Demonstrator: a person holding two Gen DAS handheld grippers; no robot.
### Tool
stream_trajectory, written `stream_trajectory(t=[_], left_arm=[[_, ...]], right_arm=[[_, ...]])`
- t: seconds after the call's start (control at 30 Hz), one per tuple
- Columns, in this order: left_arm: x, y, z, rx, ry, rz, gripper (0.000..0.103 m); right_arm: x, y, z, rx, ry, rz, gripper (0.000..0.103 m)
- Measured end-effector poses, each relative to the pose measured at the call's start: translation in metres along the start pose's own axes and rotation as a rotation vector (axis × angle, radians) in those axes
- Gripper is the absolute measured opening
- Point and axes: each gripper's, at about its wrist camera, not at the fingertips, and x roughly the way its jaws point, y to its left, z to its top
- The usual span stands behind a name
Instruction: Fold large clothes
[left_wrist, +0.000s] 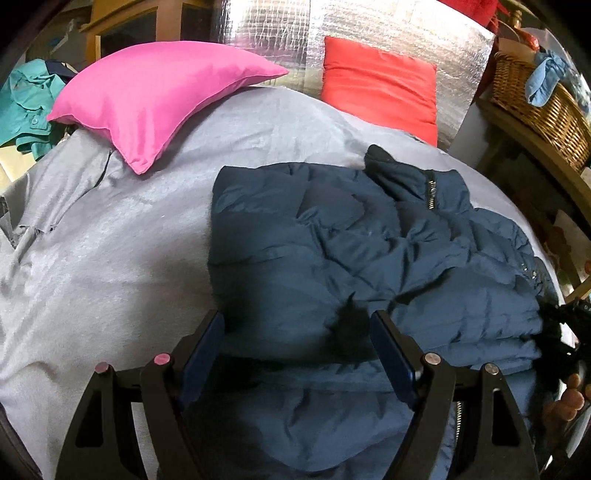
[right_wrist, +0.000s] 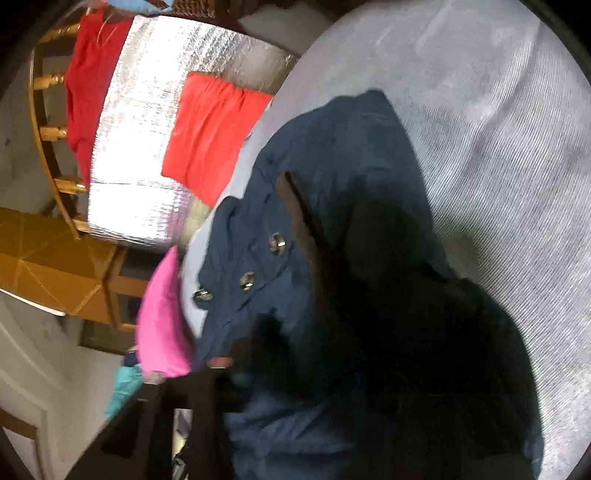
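A navy puffer jacket (left_wrist: 332, 240) lies partly folded on the grey bed sheet (left_wrist: 110, 258). My left gripper (left_wrist: 297, 343) hovers open over its near edge, blue pads wide apart and touching no cloth. At the far right edge, my right gripper (left_wrist: 569, 325) and a hand meet the jacket's black fur trim. The right wrist view is rolled and blurred. There the jacket (right_wrist: 332, 147), with metal snaps (right_wrist: 277, 243), rises bunched up to my right gripper (right_wrist: 291, 373). Cloth and dark fur hide its fingertips, and it looks shut on the jacket.
A pink pillow (left_wrist: 147, 96) and a red pillow (left_wrist: 380, 85) rest at the bed's far side against silver foil (left_wrist: 269, 33). A wicker basket (left_wrist: 535, 99) sits on a wooden shelf at right. A teal garment (left_wrist: 26, 107) lies at far left.
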Motion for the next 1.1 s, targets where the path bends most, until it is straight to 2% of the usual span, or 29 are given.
stream_trajectory(t=[0.1,0.27,0.33,0.43,0.5,0.57,0.67,0.73,0.8,0.87,0.93,1.1], left_arm=[[0.0,0.006,0.001,-0.023,0.006,0.003,0.081],[-0.002,0.015,0.005,-0.082,-0.001,-0.022,0.081],[0.003,0.014,0.004,-0.072,0.016,-0.002,0.081],[0.02,0.008,-0.001,-0.029,0.082,0.029,0.081],[0.025,0.006,-0.004,-0.013,0.091,0.044,0.081],[0.024,0.004,-0.003,0.005,0.09,0.054,0.081],[0.021,0.004,-0.003,0.008,0.08,0.053,0.081],[0.019,0.002,-0.003,0.021,0.073,0.059,0.081],[0.017,0.0,-0.003,0.043,0.058,0.072,0.081],[0.014,-0.003,-0.003,0.065,0.043,0.087,0.081],[0.013,-0.005,-0.005,0.083,0.034,0.097,0.081],[0.013,-0.012,-0.006,0.118,0.024,0.118,0.081]], right_arm=[[-0.007,0.012,0.0,-0.023,-0.049,0.025,0.014],[-0.056,0.051,-0.007,-0.251,-0.204,-0.011,0.013],[-0.063,0.057,-0.01,-0.305,-0.234,-0.065,0.013],[-0.048,0.043,-0.003,-0.29,-0.182,-0.196,0.013],[-0.03,0.025,0.003,-0.243,-0.081,-0.252,0.013],[-0.031,0.024,0.004,-0.232,-0.057,-0.246,0.015],[-0.044,0.024,0.01,-0.205,-0.027,-0.233,0.029],[-0.057,0.025,0.012,-0.18,-0.047,-0.235,0.035],[-0.074,0.032,0.011,-0.188,-0.129,-0.239,0.035],[-0.099,0.043,0.006,-0.24,-0.263,-0.232,0.042],[-0.102,0.06,0.003,-0.298,-0.303,-0.188,0.043],[-0.057,0.086,-0.013,-0.435,-0.168,-0.139,0.04]])
